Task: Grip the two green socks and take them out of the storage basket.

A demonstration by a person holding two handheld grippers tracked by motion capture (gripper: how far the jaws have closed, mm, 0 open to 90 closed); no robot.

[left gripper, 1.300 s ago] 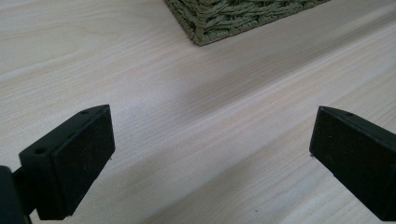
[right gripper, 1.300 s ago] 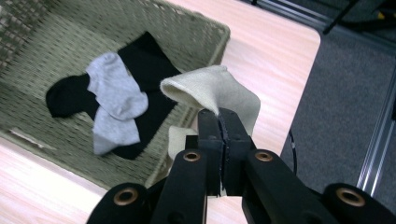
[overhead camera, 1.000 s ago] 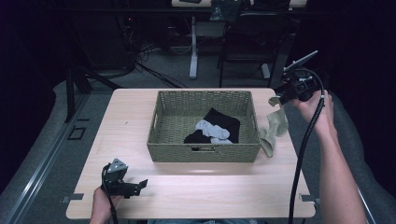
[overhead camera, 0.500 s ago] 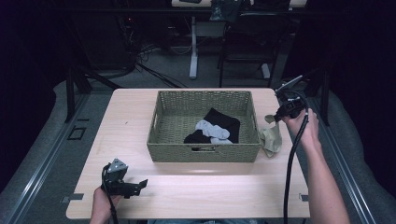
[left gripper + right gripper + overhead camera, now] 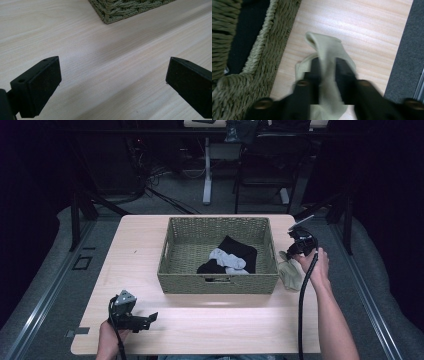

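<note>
A pale green sock lies crumpled on the table just right of the woven basket. My right gripper points down over it. In the right gripper view the sock still runs up between the jaws of this gripper, which have just been opening and are now parted a little around the cloth. In the basket lie a black garment and a grey sock. My left gripper rests open near the front left of the table, its jaws wide apart with nothing between them.
The table's right edge and dark floor lie close beside the sock. The basket's wall stands right next to my right gripper. Desk legs and chairs stand beyond the table's far side.
My right hand has come down beside the basket's right wall, lowering the pale green sock from the air onto the table. The left gripper has kept still.
</note>
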